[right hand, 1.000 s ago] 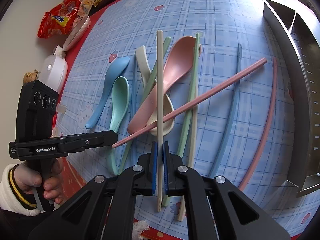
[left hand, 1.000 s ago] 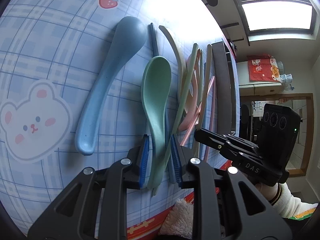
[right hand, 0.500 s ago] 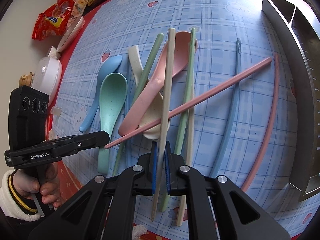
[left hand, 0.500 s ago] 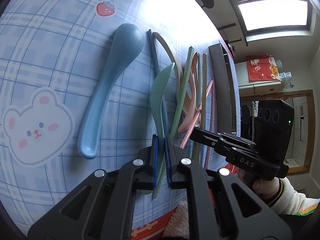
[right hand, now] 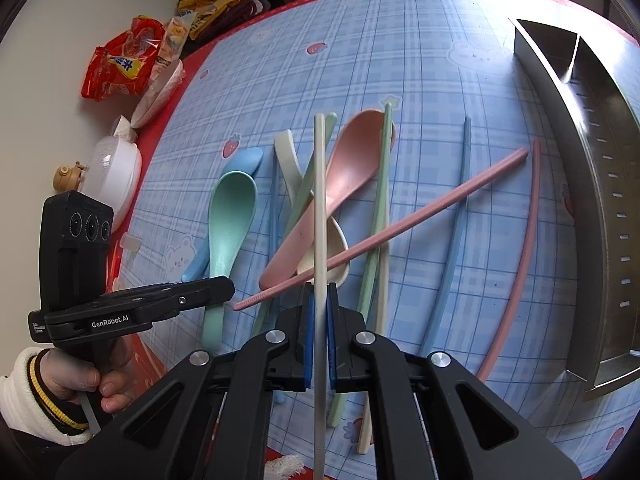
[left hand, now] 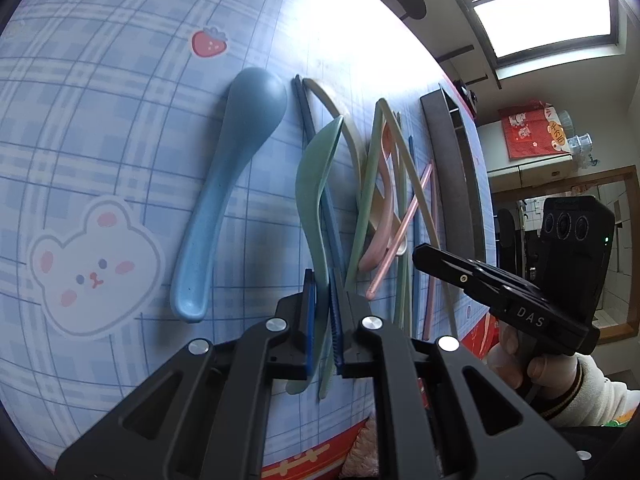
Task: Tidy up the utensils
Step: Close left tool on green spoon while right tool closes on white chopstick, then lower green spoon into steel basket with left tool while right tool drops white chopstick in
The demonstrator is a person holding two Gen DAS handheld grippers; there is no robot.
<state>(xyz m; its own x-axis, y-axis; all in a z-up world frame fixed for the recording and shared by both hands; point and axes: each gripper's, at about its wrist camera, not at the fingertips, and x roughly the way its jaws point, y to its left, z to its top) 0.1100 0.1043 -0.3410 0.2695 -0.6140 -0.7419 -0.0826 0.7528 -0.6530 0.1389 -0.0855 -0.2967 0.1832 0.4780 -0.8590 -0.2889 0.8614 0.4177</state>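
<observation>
Presently both grippers are clamped: left gripper on the green spoon, right gripper on the cream chopstick, long axis toward twelve; metal organizer at two o'clock, nearer the right.

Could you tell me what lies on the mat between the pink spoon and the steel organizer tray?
In the right wrist view, a blue chopstick and a curved pink chopstick lie between the pink spoon and the steel tray.

both wrist views look steeply down, close over the same utensil pile on the tablecloth.
</observation>
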